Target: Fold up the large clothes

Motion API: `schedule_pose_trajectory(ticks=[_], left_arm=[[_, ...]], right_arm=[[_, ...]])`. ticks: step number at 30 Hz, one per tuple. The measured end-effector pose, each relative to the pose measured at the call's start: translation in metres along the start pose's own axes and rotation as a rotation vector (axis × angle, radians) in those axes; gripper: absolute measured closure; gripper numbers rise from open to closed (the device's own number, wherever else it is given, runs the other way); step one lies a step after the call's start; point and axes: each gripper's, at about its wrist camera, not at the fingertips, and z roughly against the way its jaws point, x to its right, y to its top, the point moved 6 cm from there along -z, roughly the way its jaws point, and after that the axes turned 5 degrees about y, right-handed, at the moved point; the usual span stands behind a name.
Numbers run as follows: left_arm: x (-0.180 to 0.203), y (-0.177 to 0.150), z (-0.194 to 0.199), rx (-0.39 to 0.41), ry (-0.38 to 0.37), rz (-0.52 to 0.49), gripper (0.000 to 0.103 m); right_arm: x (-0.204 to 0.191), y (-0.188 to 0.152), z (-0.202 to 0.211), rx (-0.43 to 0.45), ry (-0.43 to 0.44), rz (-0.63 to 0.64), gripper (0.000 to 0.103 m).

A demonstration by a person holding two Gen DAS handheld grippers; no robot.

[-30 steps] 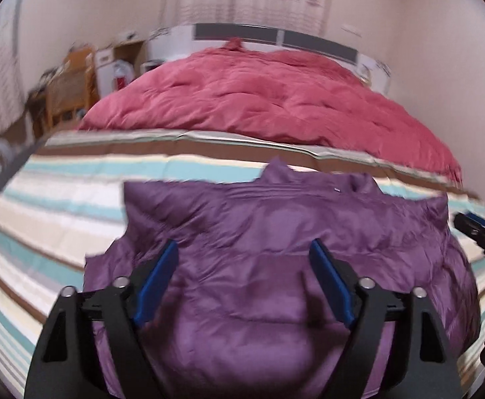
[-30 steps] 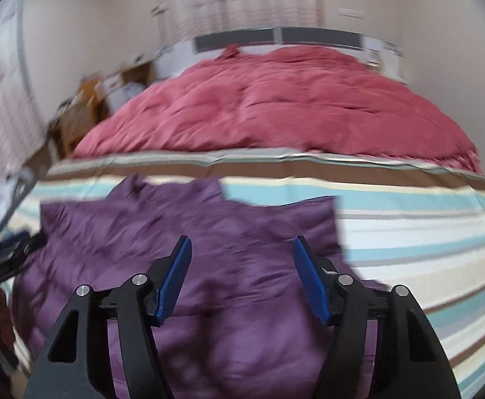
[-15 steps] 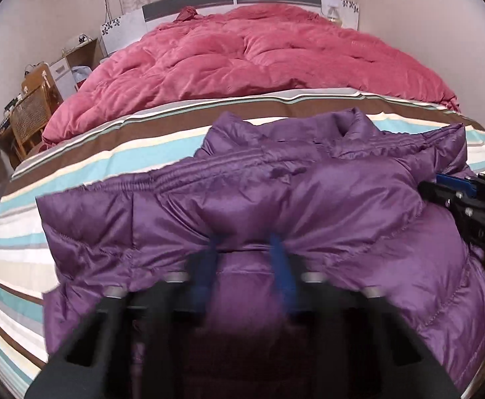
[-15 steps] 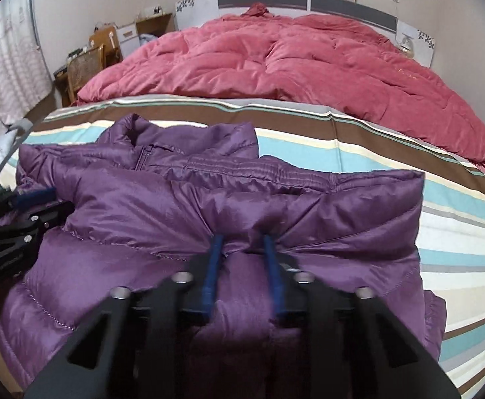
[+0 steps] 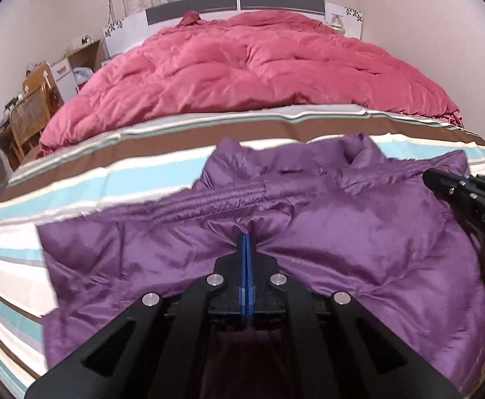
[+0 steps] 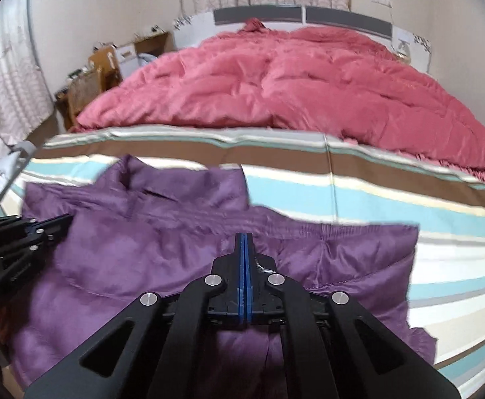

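On the bed's striped sheet (image 5: 76, 179) lies a purple puffer jacket (image 5: 358, 232), spread wide with its collar at twelve o'clock, toward a pink quilt (image 5: 259, 69) heaped at the head of the bed. In the left wrist view the left hand-held gripper (image 5: 246, 242) sits at six o'clock with its blue pads pressed together — a pinch of purple fabric puckers up right at their tips, so it is clamped on the jacket near an elastic, gathered band. The right hand-held gripper (image 6: 244, 241) looks the same in its own view: blue pads together, tips buried in a fold of the jacket just below the gathered band. Each tool shows in the other's view too, lying on the jacket's shoulder — at three o'clock in the left view, at nine o'clock in the right. Pale lettering on that three o'clock tool reads roughly "OAS", partly cut off. A wooden chair (image 5: 30, 113) stands at nine o'clock beside the bed.
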Motion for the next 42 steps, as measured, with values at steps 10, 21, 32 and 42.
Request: schedule_pose_trajectory(ticks=[10,21,32,42], left_arm=[[-0.002,-0.004,-0.034,0.0,-0.069,0.087,0.102],[-0.007,-0.003,-0.012,0.006,-0.045,0.075,0.065],[-0.067,-0.003,0.001,0.044,0.16,0.128,0.01],[-0.08,-0.022,-0.047,-0.025,0.128,0.24,0.003]], right_arm=[[0.015,-0.009,-0.041,-0.024,-0.074,-0.043,0.103],[0.012,-0.003,-0.023,0.021,-0.071,-0.023,0.103],[0.052,-0.022,0.013,0.018,-0.17,-0.118,0.102],[0.067,-0.026,-0.019,0.006,-0.242,-0.132,0.103]])
